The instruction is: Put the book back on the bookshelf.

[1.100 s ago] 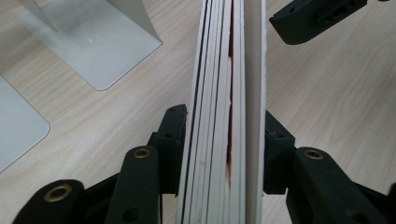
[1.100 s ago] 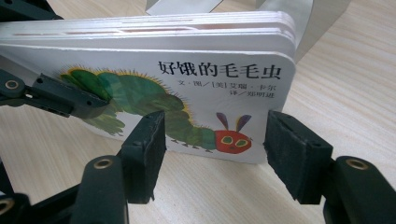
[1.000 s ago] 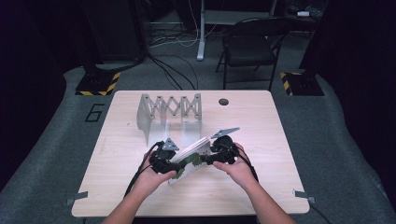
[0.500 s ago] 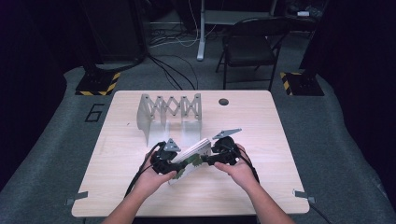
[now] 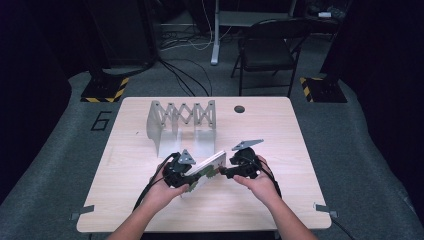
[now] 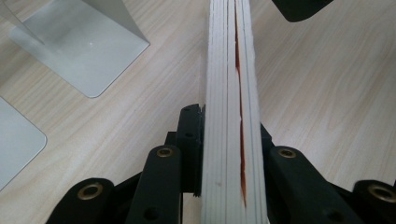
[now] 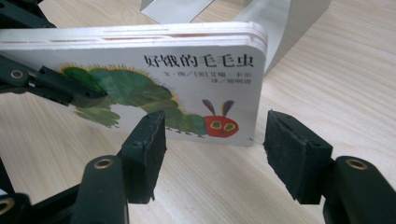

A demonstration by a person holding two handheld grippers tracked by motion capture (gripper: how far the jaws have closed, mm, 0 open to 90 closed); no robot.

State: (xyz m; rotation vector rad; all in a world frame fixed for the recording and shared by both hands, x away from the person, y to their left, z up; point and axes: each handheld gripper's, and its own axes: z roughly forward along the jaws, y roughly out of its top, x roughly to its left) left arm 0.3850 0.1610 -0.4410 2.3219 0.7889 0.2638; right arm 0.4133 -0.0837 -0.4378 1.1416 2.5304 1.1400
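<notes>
A white board book (image 5: 207, 166) with a green caterpillar on its cover (image 7: 187, 70) is held tilted just above the table's front middle. My left gripper (image 5: 192, 175) is shut on its lower left end; its jaws have just been closing, and both black pads press the book's page edges (image 6: 231, 93). My right gripper (image 5: 225, 172) stands open at the book's right end. Its two pads (image 7: 299, 158) are apart, with the book's lower corner just beyond the gap and not touched. One left jaw lies across the cover at the left of the right gripper view.
A grey metal accordion book rack (image 5: 182, 117) stands behind the book, its flat feet (image 6: 79, 42) on the wooden table (image 5: 280, 130). A dark round hole (image 5: 239, 109) sits near the far edge. A folding chair (image 5: 267, 50) stands beyond the table.
Both hands and the book stay almost where they were. The left jaws have drawn in slightly on the book.
</notes>
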